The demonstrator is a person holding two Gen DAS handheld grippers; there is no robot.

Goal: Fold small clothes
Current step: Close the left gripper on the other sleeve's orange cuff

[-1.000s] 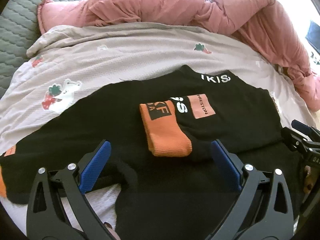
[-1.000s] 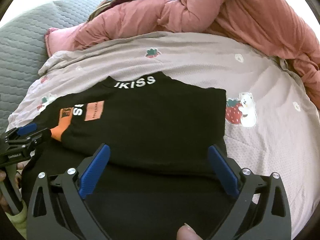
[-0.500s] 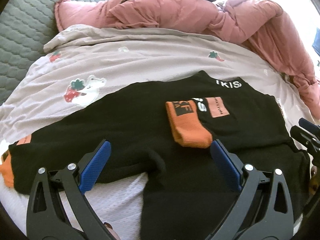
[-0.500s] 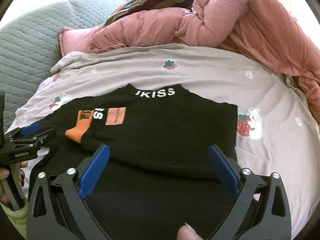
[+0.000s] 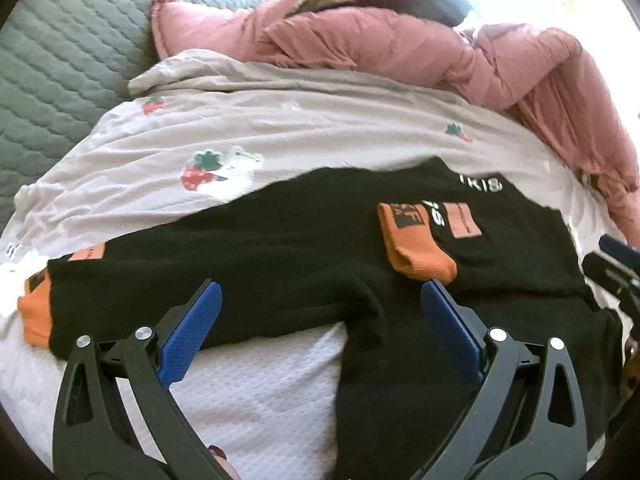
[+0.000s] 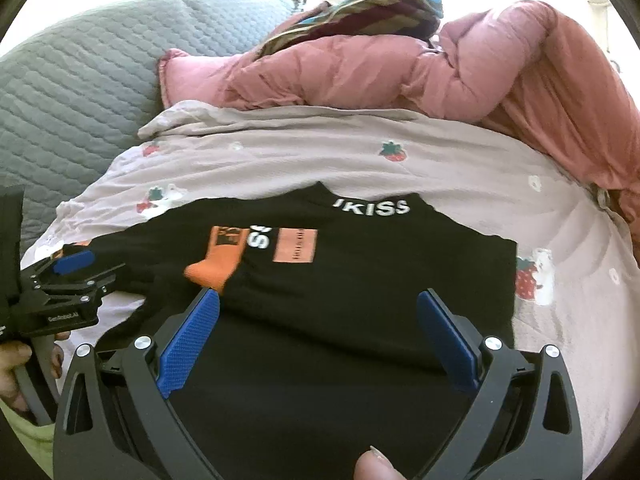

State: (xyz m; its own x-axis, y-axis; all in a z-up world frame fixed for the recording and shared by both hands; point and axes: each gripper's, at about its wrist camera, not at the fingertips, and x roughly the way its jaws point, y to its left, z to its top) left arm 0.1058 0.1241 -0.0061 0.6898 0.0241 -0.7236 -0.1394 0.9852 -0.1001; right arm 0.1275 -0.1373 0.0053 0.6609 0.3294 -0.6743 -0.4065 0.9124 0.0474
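The left gripper [image 5: 318,322] stood with its jaws spread wide and nothing between them; the right gripper [image 6: 318,328] was likewise spread and empty. Both hovered over the black long-sleeved top with orange cuffs and white lettering [image 5: 304,240], which lay flat on the pale strawberry-print bedsheet [image 5: 280,136].

Between the left jaws lay the underarm junction of the unfolded sleeve, where black cloth gave way to bare sheet. That sleeve ran outward past the left jaw to its orange cuff [image 5: 36,316]. Just beyond the right jaw of the same gripper lay the other orange cuff [image 5: 416,240], its sleeve already folded across the body, presumably to square that side first.

Between the right gripper's jaws lay the lower body of the top, its folded edge just ahead. The outstretched sleeve was judged the next part to fold, which would account for the left gripper's station.

Open sheet lay ahead of and beside both grippers. Further out, the rumpled pink quilted duvet [image 6: 440,72] and the grey quilted cover [image 6: 80,92] bounded the working area, well apart from the garment.
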